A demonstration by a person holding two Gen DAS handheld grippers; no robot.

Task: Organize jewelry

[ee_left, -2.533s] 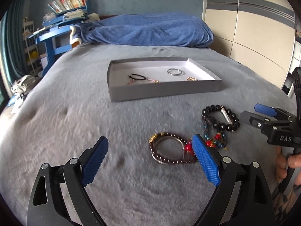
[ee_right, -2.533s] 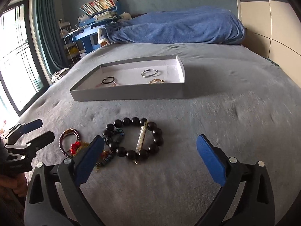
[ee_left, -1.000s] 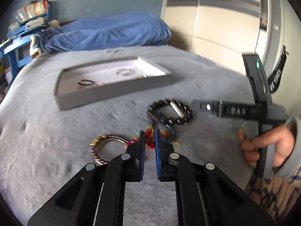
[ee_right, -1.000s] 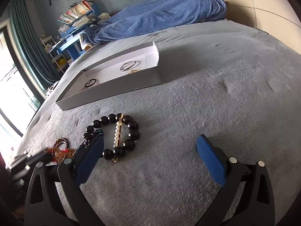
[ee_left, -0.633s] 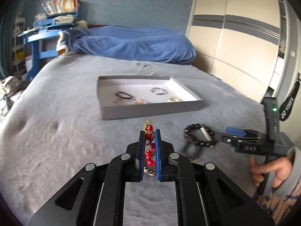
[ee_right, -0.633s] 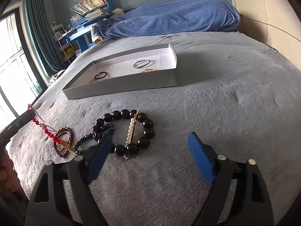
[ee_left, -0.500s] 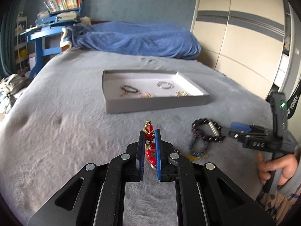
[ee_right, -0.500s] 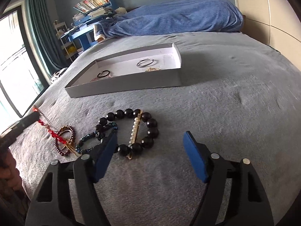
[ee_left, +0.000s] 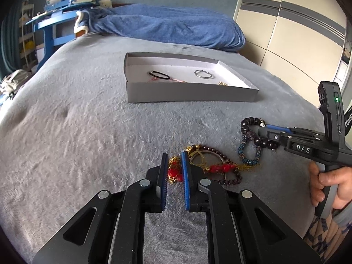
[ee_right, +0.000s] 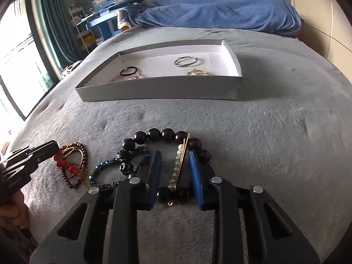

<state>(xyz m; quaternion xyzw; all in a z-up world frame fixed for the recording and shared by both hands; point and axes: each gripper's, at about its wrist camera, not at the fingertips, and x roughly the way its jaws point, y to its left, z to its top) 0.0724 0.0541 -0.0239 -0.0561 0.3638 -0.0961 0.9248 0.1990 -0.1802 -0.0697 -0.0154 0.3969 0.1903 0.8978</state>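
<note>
Red beads [ee_left: 175, 172] on a thin gold chain sit between the left gripper [ee_left: 173, 177] pads, whose jaws are opening slightly around them; light, limp and snag-prone, they are best pinched at the bead cluster. The right gripper [ee_right: 175, 173] is closing around the pearl bar [ee_right: 179, 165] of a rigid black bead bracelet [ee_right: 167, 135], on the bed near the tray [ee_right: 158, 89]. Only the right view shows that bar between the pads; only the left shows the red beads' grip.
</note>
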